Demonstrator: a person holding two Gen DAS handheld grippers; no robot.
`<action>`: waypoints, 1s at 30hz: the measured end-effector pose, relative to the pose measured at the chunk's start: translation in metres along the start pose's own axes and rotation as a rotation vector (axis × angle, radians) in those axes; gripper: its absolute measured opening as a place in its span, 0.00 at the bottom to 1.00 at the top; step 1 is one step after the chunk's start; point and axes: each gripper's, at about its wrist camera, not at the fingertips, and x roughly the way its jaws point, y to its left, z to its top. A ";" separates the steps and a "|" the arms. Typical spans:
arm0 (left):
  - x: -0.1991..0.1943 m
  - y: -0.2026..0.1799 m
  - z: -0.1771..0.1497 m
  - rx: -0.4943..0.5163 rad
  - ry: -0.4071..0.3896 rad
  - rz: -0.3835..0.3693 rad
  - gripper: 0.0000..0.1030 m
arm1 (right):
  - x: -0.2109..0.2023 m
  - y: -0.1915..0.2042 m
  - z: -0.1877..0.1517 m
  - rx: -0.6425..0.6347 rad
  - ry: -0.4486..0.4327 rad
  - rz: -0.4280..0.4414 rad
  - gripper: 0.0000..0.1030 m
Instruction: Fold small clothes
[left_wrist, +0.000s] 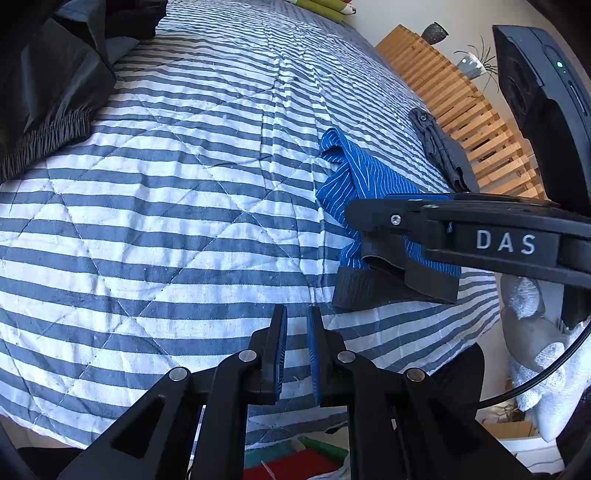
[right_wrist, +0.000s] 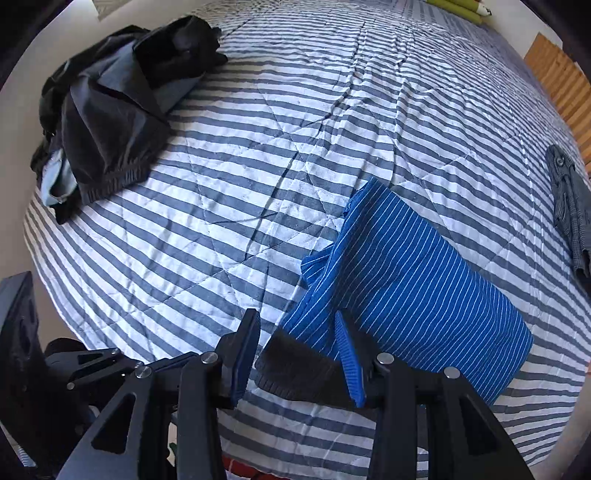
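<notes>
A blue pin-striped garment (right_wrist: 406, 277) with a black waistband (right_wrist: 295, 369) lies on the striped quilt (right_wrist: 258, 147) near the bed's front edge. My right gripper (right_wrist: 295, 321) points down over the waistband's left end with its jaws apart. The band lies under the gap and the pads do not press on it. In the left wrist view the same garment (left_wrist: 354, 177) lies to the right, with the right gripper (left_wrist: 360, 236) seen side-on above it. My left gripper (left_wrist: 297, 314) hovers over bare quilt, left of the waistband (left_wrist: 369, 291). Its jaws stand a narrow gap apart with nothing between them.
A heap of dark clothes (right_wrist: 103, 122) lies at the far left of the bed. A folded grey garment (right_wrist: 569, 206) rests at the right edge beside a wooden slatted panel (left_wrist: 461, 99). The bed's front edge runs just below both grippers.
</notes>
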 end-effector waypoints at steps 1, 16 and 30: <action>0.001 0.000 0.000 0.001 0.001 0.000 0.11 | 0.002 0.000 0.000 -0.005 0.011 -0.013 0.37; 0.046 -0.038 0.021 0.078 0.068 -0.004 0.31 | -0.032 -0.104 -0.044 0.203 0.008 0.164 0.09; -0.095 -0.037 0.051 0.048 -0.069 -0.069 0.04 | -0.120 -0.217 -0.104 0.449 -0.178 0.439 0.05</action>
